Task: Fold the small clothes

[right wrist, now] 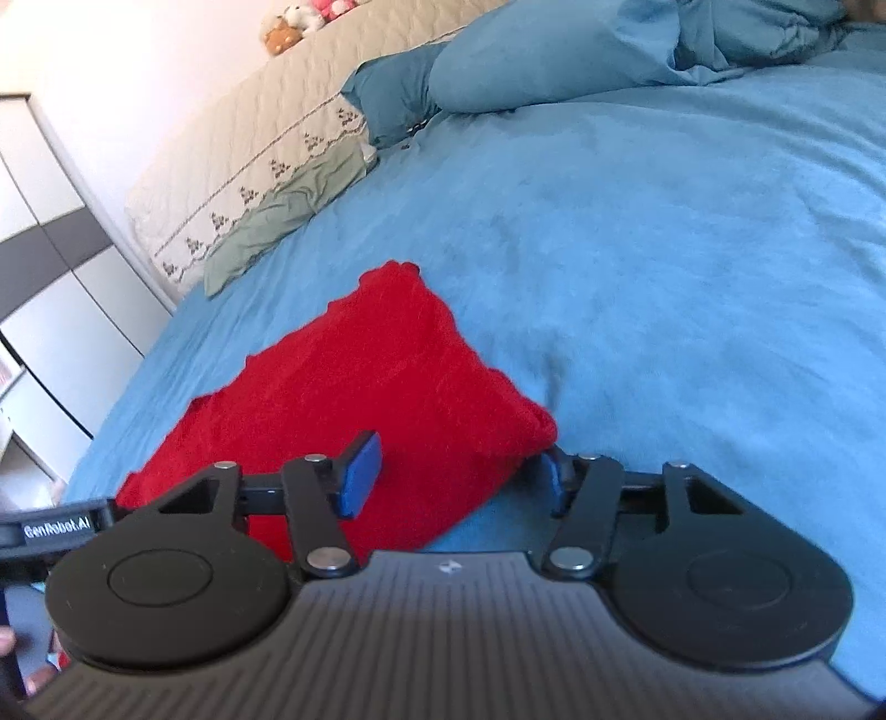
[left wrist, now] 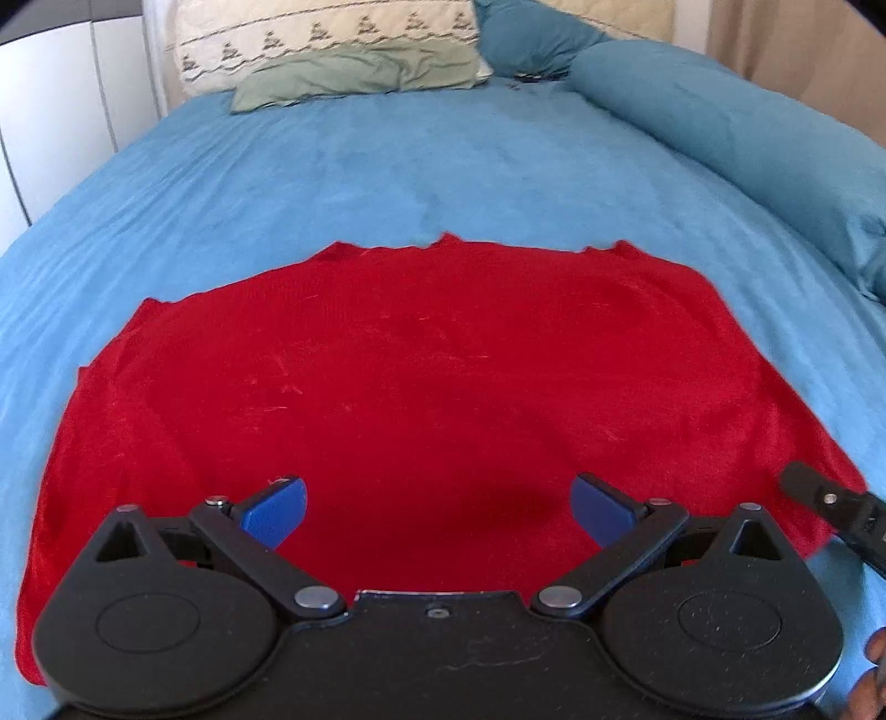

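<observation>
Two grippers, one red garment (left wrist: 421, 387), spread flat on the blue bedspread (left wrist: 387, 166) with its near hem toward the person, presumably so a fold can start from that edge. Left gripper (left wrist: 437, 509) hangs over the middle of the near hem, jaws spread wide, blue pads (left wrist: 277, 512) clear of the cloth with nothing between them; my read is it's lining up a grab point, not gripping yet. In the left view the right gripper's tip shows at 4 o'clock, at the garment's right near corner. Right gripper (right wrist: 451, 476): jaws partly spread and straddling that corner (right wrist: 520, 432), one pad (right wrist: 360, 476) over the red fabric, the other at the corner's outer edge just over the bedspread. Can't see either pad pressing, so I'd call it bracketing, not pinching. Corner sits slightly bunched and raised, which should make it easy to catch. Pillows (left wrist: 326, 50) and a rolled teal duvet (left wrist: 747, 149) lie at 12 to 2 o'clock, well apart from the garment. Risk: soft knit may slip or drag the bedspread along.
</observation>
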`<state>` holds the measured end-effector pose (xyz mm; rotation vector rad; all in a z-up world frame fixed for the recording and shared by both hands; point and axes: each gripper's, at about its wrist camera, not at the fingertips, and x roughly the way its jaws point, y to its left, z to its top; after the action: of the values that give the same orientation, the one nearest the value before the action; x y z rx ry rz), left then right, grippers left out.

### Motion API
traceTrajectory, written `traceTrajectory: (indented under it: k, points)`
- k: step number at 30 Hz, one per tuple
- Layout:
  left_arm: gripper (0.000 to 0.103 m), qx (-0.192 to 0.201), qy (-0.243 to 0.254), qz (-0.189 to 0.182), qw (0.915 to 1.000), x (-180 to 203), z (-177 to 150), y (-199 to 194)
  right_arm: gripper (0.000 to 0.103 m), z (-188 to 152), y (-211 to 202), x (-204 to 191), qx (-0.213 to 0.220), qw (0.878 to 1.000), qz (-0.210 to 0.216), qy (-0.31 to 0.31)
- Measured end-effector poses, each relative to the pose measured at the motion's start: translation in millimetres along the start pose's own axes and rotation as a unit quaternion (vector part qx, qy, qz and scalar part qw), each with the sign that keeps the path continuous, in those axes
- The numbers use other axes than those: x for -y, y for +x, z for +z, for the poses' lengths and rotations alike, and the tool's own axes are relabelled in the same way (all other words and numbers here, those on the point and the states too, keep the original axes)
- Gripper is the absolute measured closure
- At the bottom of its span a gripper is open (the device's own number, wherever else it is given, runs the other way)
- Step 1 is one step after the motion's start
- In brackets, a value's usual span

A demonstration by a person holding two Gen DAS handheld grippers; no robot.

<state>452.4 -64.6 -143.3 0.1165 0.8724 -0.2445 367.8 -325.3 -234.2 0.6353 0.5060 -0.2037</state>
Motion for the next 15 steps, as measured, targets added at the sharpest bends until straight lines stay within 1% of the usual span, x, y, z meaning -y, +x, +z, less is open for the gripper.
traceTrajectory:
  k: [1, 3, 5, 7, 9, 12, 13, 15]
  points:
    - [0.000, -0.003, -0.002, 0.001, 1.0000, -2, 1, 3, 0.034, 1, 2, -1, 0.001, 1.000, 0.000, -0.002]
    - [0.000, -0.013, -0.008, 0.001, 0.9999, -5, 1, 12, 0.041, 2, 5, -5, 0.000, 1.000, -0.006, -0.016]
    - [0.000, -0.027, -0.015, 0.002, 0.9995, -7, 0, 22, 0.061, 3, 8, -9, -0.005, 0.999, -0.019, -0.037]
    - [0.000, -0.031, -0.017, 0.002, 0.9994, -8, -2, 28, 0.076, 8, 9, -12, -0.016, 0.999, -0.017, -0.044]
    - [0.000, -0.032, -0.019, 0.003, 0.9993, -7, -2, 31, 0.079, 15, 7, -22, -0.022, 0.998, -0.024, -0.062]
    - [0.000, -0.034, -0.018, -0.002, 0.9993, -10, 0, 33, 0.080, 31, 0, -51, -0.015, 0.996, -0.019, -0.091]
    - [0.000, -0.035, -0.018, -0.007, 0.9992, -13, 1, 32, 0.080, 39, -2, -66, -0.013, 0.995, -0.011, -0.100]
    - [0.000, -0.037, -0.019, -0.023, 0.9989, -23, 1, 25, 0.080, 54, -6, -102, -0.007, 0.993, 0.018, -0.119]
